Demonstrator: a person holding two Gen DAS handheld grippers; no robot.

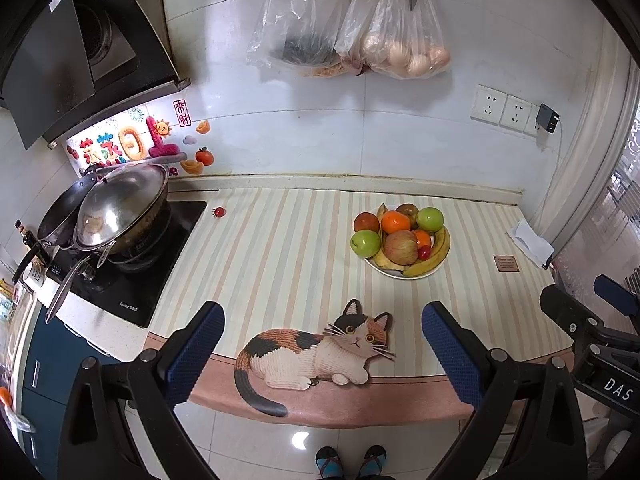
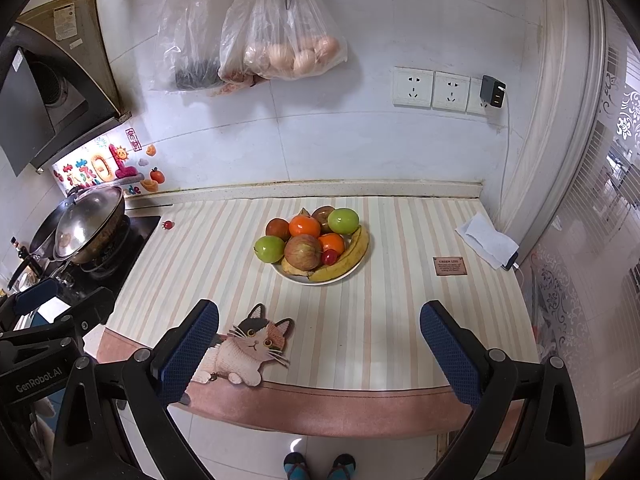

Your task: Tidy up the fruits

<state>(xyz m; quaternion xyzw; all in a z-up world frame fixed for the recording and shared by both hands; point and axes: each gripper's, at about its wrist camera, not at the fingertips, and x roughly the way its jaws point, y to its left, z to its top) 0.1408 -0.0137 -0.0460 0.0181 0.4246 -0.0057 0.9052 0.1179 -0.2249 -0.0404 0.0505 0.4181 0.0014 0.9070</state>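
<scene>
Right wrist view: plate of fruit [image 2: 320, 278] sits ahead of the right gripper [image 2: 319, 350], near centre between its fingers
Left wrist view: same plate lies ahead and off to the right of the left gripper [image 1: 323, 350]
Jaws: both pairs spread wide, holding nothing
Banana [image 2: 347, 258]: curves along the plate's right rim (long axis running front to back)
Nearer hand: right, judging by alignment

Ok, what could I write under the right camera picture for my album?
Both grippers, right and left, wait open before a plate piled with fruit on the striped kitchen counter.
</scene>
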